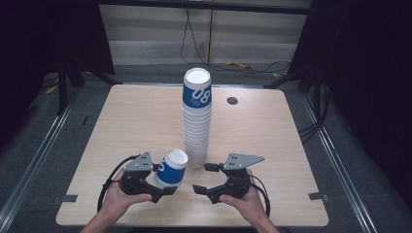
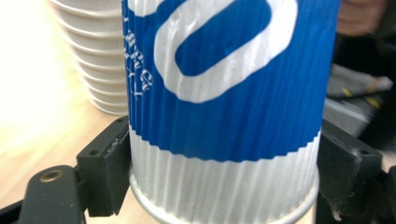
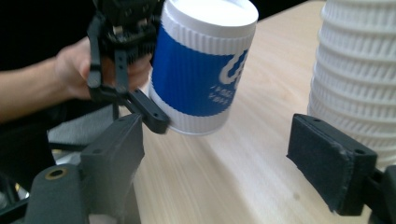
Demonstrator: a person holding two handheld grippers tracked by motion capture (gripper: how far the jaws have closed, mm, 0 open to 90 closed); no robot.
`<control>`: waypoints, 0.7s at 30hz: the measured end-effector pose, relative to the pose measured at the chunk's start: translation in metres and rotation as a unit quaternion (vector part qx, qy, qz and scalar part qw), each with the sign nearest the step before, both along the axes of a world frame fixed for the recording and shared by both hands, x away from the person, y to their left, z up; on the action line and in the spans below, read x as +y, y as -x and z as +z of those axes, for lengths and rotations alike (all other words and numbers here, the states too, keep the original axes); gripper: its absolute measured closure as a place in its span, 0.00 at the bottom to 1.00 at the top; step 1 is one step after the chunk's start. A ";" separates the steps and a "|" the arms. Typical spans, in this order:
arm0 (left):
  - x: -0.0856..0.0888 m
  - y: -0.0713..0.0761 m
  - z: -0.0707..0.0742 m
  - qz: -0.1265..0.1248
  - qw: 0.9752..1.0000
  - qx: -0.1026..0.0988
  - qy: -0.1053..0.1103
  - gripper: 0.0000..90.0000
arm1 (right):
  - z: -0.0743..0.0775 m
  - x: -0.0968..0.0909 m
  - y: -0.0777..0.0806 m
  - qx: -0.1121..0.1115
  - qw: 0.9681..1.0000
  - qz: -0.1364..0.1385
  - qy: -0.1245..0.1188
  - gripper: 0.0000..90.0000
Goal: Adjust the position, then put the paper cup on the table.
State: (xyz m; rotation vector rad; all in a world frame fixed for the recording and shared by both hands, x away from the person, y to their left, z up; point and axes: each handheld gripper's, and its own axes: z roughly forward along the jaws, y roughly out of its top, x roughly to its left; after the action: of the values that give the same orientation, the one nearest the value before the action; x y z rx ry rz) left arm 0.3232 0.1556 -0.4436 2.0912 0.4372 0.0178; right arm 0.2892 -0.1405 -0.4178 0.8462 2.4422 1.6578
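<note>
left gripper (image 1: 164,180) grips 1 blue-and-white paper cup (image 1: 171,168) low on its ribbed wall; in the left gripper view both black pads (image 2: 111,158) press against opposite sides of the cup (image 2: 224,107) just above its base rim. the cup is tilted, mouth up and leaning away from the person, its base lifted clear of the table (image 1: 121,126). position: near the front edge of the table, left of centre, just beside the foot of the stack of cups (image 1: 197,119). whether cup and stack touch cannot be told.

stack of cups stands upright at the middle of the table, top cup bearing a blue band with white numerals. a dark round grommet (image 1: 232,101) sits in the table surface toward the far right corner.

right gripper (image 1: 205,177) rests near the front edge, right of the stack, with its jaws parted and nothing between them; in the right gripper view the pads (image 3: 329,161) frame bare tabletop, with the held cup (image 3: 201,70) and the left gripper (image 3: 140,100) beyond them. the stack (image 3: 357,74) stands just beyond the right-hand pad.
</note>
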 end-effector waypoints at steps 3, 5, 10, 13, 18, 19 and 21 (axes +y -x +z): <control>0.002 -0.001 0.002 -0.003 1.000 0.000 -0.005 0.19 | -0.003 -0.002 0.000 0.007 1.000 0.004 0.003 0.23; 0.002 -0.001 0.002 -0.001 1.000 -0.006 -0.017 0.19 | -0.005 -0.004 -0.001 0.007 1.000 0.003 0.006 0.23; -0.003 -0.001 -0.002 0.007 0.998 -0.005 -0.063 0.20 | -0.007 -0.007 -0.004 0.009 1.000 0.002 0.020 0.22; -0.004 -0.001 -0.005 -0.003 0.998 0.007 -0.067 0.20 | -0.008 -0.007 -0.007 0.012 0.999 0.004 0.030 0.21; -0.006 0.000 -0.007 -0.013 0.997 0.012 -0.079 0.20 | -0.010 -0.003 -0.015 0.026 0.999 0.021 0.037 0.21; -0.007 0.001 -0.006 -0.013 0.997 0.015 -0.076 0.20 | -0.011 -0.002 -0.017 0.027 0.999 0.024 0.041 0.21; -0.008 0.001 -0.005 -0.017 0.996 0.010 -0.081 0.20 | -0.011 0.000 -0.018 0.026 0.998 0.030 0.048 0.22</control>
State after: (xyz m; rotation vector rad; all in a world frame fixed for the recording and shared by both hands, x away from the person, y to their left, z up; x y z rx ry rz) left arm 0.3224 0.1478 -0.4482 2.2606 0.4253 0.0125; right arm 0.3072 -0.1403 -0.4290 0.8213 2.5838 1.5417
